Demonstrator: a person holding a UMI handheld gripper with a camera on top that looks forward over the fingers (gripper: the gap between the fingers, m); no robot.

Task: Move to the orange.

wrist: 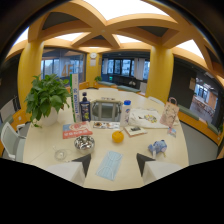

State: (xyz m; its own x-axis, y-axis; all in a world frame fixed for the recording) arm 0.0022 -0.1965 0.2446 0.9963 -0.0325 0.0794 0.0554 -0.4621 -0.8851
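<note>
Though untouched, the orange (pixel 117 136) sits on the table (pixel 45 145) beyond a face mask (pixel 109 165), near a metal bowl (pixel 84 143): likely firm, light, rollable; grasp across its middle. Gripper (pixel 114 162) wide open, empty.

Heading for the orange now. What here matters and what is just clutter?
Matters: orange, beyond the open gripper.

Clutter: face mask between the fingers, metal bowl, blue toy, potted plant, dark bottle, paper bag.
</note>
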